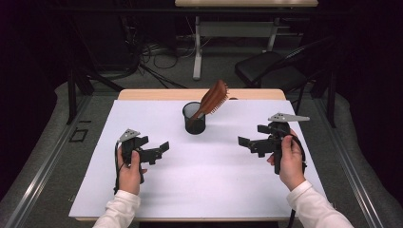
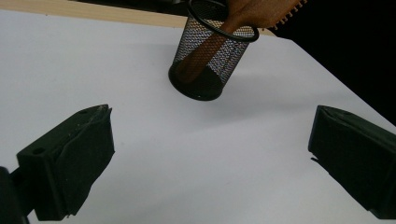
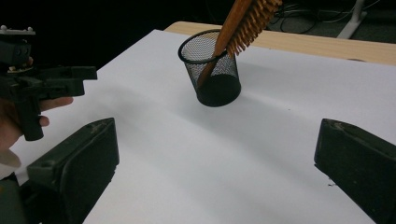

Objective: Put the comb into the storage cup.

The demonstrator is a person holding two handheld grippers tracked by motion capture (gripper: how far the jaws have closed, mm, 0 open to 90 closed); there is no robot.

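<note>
A black mesh cup [image 1: 194, 119] stands upright at the back middle of the white mat [image 1: 209, 185]. A brown wooden hairbrush [image 1: 214, 97] rests in it handle down, its head leaning out to the right. My left gripper [image 1: 160, 151] hovers open left of the cup, nothing between its jaws. My right gripper [image 1: 251, 137] is open too, held right of the cup. In the left gripper view the cup [image 2: 208, 60] and brush [image 2: 243, 14] lie ahead of the open gripper [image 2: 212, 126]. The right gripper view shows the cup [image 3: 212, 70], the brush [image 3: 243, 18] and the open gripper [image 3: 217, 130].
The mat covers a wooden table whose far edge [image 1: 166, 94] shows behind the cup. A black chair [image 1: 271, 69] and a white desk leg [image 1: 197, 47] stand beyond on the floor. The left gripper [image 3: 51, 79] appears at the left of the right gripper view.
</note>
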